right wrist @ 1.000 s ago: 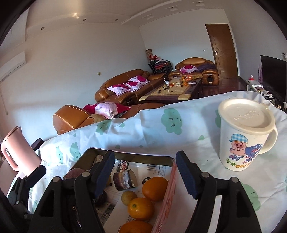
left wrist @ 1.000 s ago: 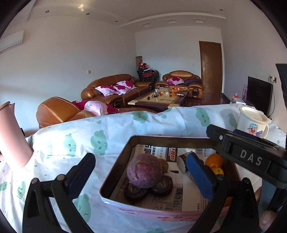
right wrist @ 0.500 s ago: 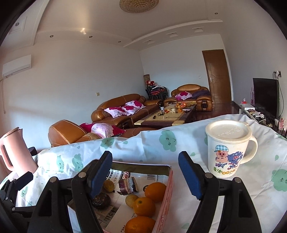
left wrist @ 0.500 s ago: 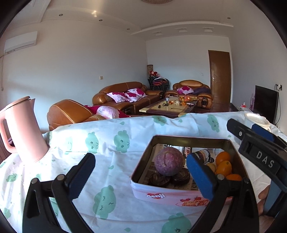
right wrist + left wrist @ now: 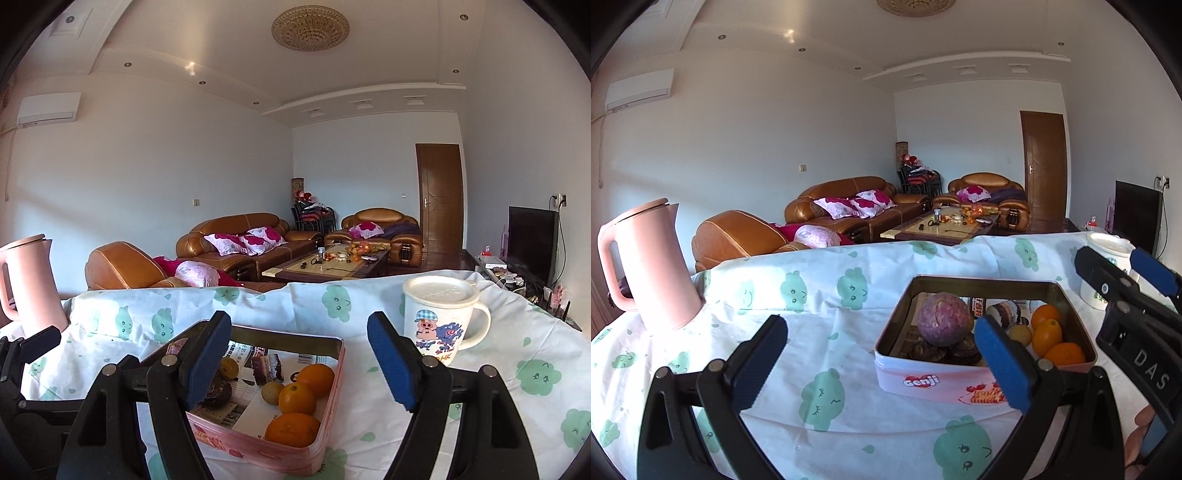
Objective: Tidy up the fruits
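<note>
Both tongs, left point(image 5: 879, 350) and right point(image 5: 299, 354), hang released and empty above the counter. The tin point(image 5: 334, 384) of oranges point(image 5: 297, 398) (purple fruit point(image 5: 943, 324) too) sits ahead, nearer the right tongs, low and leftward.

We are seeing fruit lying in a tin point(image 5: 982, 376) on the table.
3 oranges point(image 5: 298, 398) are sitting at its right, the kettle point(image 5: 650, 266) standing far left, the mug point(image 5: 441, 314) right.
</note>
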The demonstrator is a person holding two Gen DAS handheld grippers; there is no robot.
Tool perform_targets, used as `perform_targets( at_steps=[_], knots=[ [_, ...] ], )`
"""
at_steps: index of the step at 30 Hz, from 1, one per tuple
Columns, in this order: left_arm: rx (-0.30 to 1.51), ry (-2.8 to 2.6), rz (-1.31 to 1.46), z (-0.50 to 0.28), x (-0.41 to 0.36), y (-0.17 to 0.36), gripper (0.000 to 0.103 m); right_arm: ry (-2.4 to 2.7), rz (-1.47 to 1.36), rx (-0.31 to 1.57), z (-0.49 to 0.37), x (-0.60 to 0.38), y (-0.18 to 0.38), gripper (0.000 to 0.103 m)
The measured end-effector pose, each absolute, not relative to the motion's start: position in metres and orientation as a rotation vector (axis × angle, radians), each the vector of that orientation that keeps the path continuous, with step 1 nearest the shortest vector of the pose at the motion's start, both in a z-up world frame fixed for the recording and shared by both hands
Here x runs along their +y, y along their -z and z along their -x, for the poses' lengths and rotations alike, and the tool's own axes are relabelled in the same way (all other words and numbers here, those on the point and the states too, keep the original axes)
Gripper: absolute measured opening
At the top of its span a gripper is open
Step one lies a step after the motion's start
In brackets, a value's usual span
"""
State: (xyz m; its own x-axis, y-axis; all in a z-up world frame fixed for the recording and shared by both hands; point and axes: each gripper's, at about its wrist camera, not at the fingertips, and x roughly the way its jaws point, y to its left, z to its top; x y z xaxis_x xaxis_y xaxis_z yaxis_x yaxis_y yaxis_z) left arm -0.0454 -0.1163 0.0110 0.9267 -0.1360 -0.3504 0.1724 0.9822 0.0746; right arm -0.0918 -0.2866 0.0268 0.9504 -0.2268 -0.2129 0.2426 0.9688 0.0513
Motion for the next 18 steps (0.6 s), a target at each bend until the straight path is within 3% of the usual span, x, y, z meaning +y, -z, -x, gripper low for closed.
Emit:
perform_targets(
  at_steps=[18],
  knots=[
    [0.364, 0.141, -0.077, 0.0442, -0.1100, -0.0105, 0.103, 0.245, -0.078, 0.196, 0.1015, -0.2836, -0.0271, 0.078]
  ],
)
